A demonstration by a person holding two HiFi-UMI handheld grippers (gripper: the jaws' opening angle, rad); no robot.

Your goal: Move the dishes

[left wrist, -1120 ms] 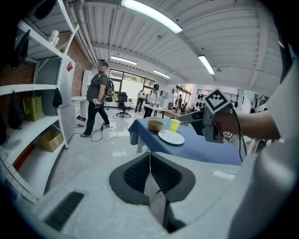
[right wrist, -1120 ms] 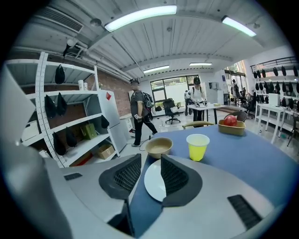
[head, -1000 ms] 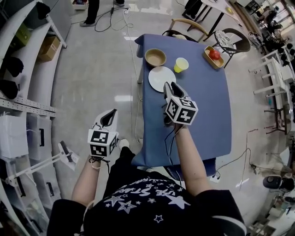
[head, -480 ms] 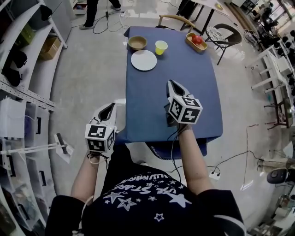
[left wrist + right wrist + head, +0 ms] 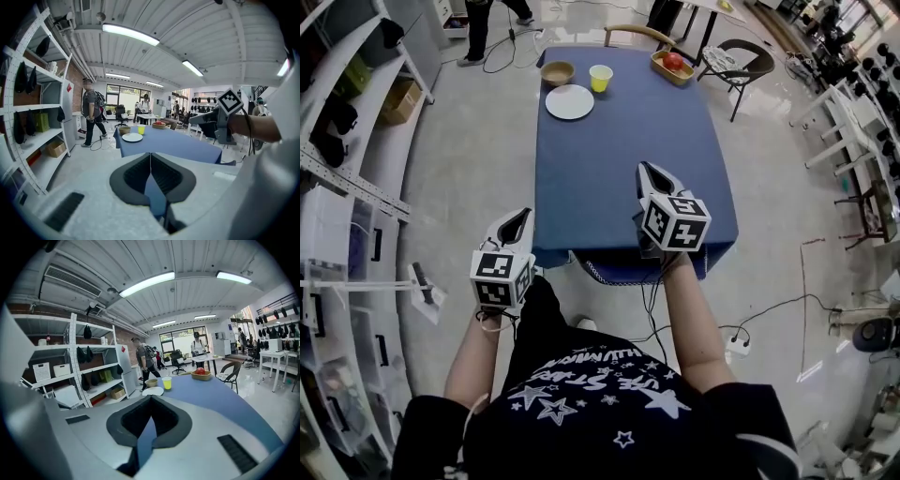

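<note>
Dishes sit at the far end of the blue table (image 5: 628, 178): a white plate (image 5: 569, 101), a brown bowl (image 5: 557, 72) just behind it by the far left corner, and a yellow cup (image 5: 600, 77) just beside the bowl. A basket (image 5: 660, 68) with a red fruit (image 5: 673, 61) in it sits at the table's far right corner, apart from the plate. The left gripper (image 5: 517, 218) hangs off the table's near left corner, over the gray floor (image 5: 478, 169) and not over the table top. Its jaws are pressed together with nothing between them. The right gripper (image 5: 649, 172) is over the near end of the table, toward its right side. Its jaws are together too and hold nothing. Both grippers point toward the far end of the table and are well apart from the dishes. A wooden chair (image 5: 633, 36) stands behind the table's far end, and a black chair (image 5: 739, 54) stands off its far right corner. A person (image 5: 492, 19) in dark clothes stands past the table's far left corner. White shelves (image 5: 342, 150) run along the table's left side, across a strip of floor.
</note>
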